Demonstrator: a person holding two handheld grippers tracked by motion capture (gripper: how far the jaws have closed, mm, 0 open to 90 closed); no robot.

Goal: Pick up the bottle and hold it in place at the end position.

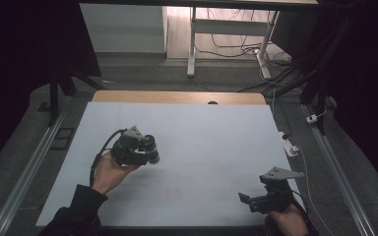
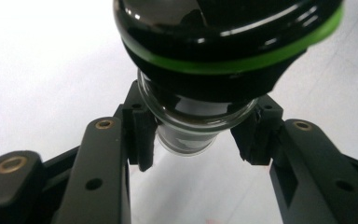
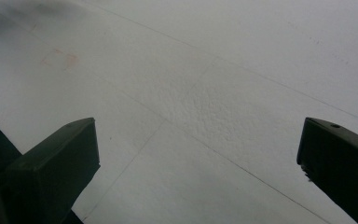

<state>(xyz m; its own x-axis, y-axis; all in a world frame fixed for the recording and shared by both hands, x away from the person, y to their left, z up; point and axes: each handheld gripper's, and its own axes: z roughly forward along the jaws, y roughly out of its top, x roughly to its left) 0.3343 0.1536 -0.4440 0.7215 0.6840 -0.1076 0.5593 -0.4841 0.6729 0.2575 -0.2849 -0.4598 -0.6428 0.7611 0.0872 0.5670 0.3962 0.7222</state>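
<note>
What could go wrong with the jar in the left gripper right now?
The left gripper clamps the jar only by its smooth glass body, so it might slip or twist between the pads. The heavier black lid end sticks out beyond the jaws, which could lever it loose. The right gripper is open and too far off to catch it.

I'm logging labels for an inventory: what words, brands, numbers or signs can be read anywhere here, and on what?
None can be read.
Black jar with a green band, held by its glass neck in the left gripper: no text or label visible.
Faint reddish marks on the white table cover: too faint and small to read.
Right gripper: no lettering visible.
</note>
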